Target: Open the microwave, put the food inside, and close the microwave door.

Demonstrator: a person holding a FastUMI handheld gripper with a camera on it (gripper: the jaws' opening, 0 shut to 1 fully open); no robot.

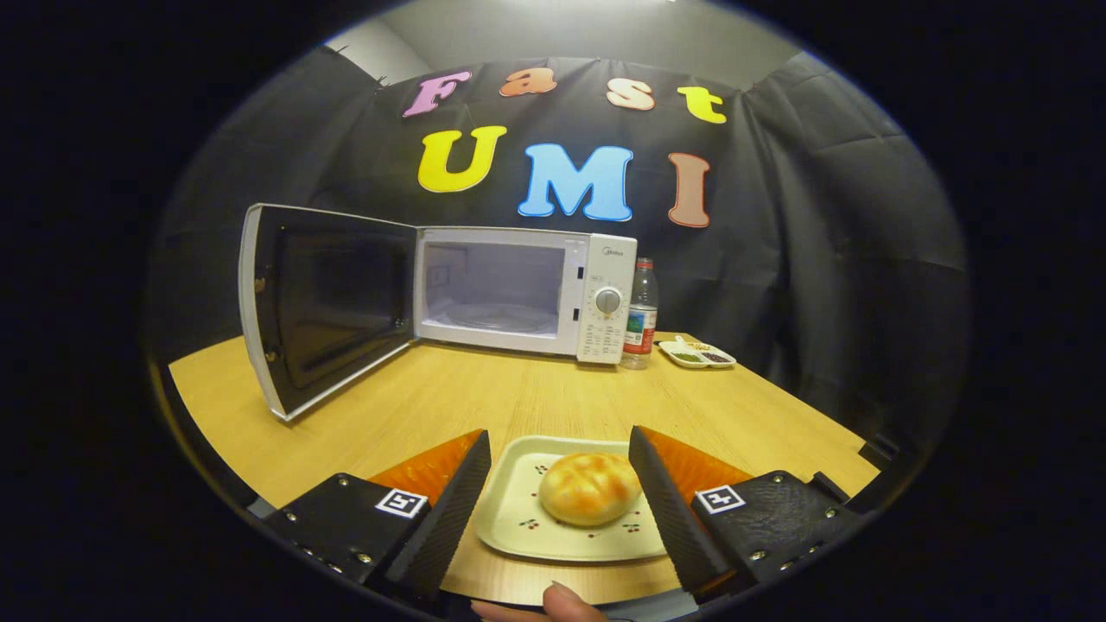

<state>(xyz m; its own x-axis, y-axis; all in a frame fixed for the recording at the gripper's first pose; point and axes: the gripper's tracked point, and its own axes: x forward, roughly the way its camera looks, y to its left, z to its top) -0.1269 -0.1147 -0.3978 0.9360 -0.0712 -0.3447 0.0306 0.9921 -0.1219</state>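
the tool (560, 449) has two wedge-shaped, ribbed fingers (449, 510) on black textured blocks with silver screws, each bearing a square black-and-white marker; its fingers stand apart.

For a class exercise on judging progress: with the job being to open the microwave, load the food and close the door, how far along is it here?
Done: the white microwave has its dark-windowed door swung wide open, its cavity bare. In hand: the open gripper straddles the cream square plate carrying a golden round bun on the wooden table; the fingers look not yet closed on the plate. Left: grip, carry the food inside, shut the door.
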